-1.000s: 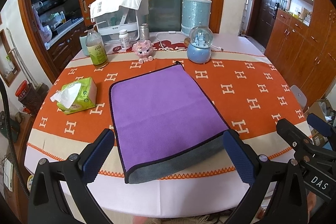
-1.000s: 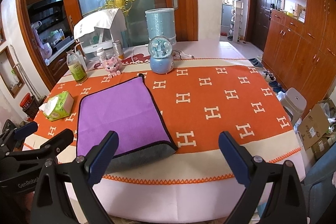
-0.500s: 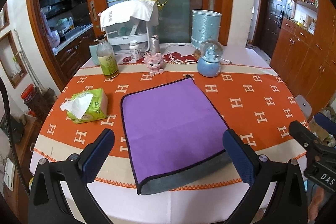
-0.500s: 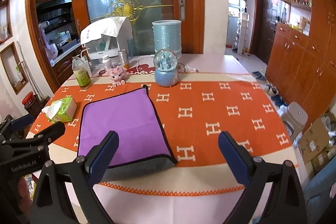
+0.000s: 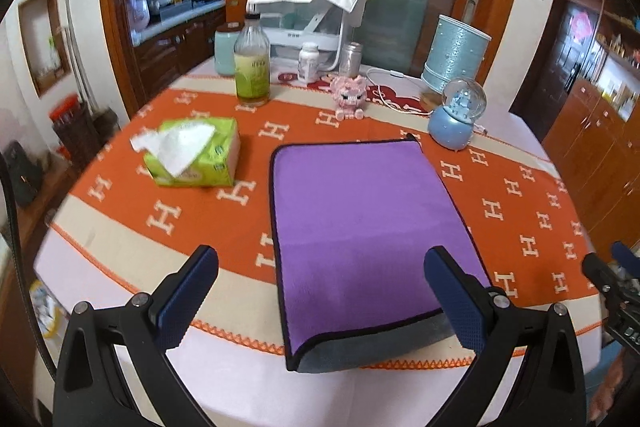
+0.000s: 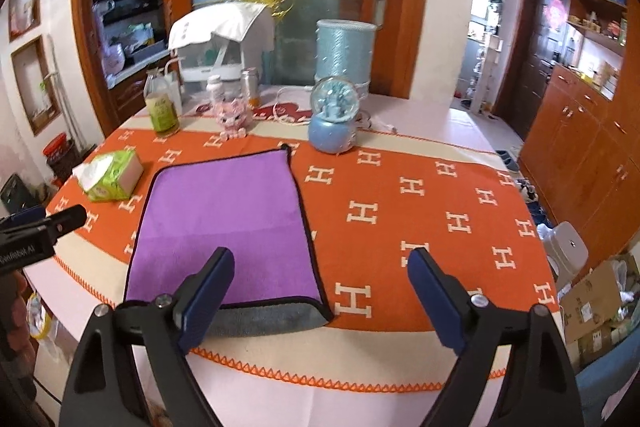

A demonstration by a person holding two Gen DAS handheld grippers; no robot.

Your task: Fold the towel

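A purple towel [image 5: 360, 223] with a grey underside lies folded flat on the orange table cloth [image 5: 192, 211], its grey edge toward me. It also shows in the right wrist view [image 6: 228, 219]. My left gripper [image 5: 320, 291] is open and empty, held above the towel's near edge. My right gripper [image 6: 320, 291] is open and empty, over the towel's near right corner. The right gripper's tip shows at the left wrist view's right edge [image 5: 612, 279], and the left gripper shows at the right wrist view's left edge [image 6: 36, 231].
A green tissue box [image 5: 192, 157] sits left of the towel. A bottle [image 5: 252, 67], a pink toy [image 5: 350, 101], a blue snow globe [image 5: 456, 119], a blue canister [image 5: 454, 55] and a white appliance [image 5: 308, 15] stand at the back. Wooden cabinets [image 6: 580, 147] stand on the right.
Both grippers have moved forward over the table and closer to the towel's near edge. The towel has not moved. Both jaws stay open.
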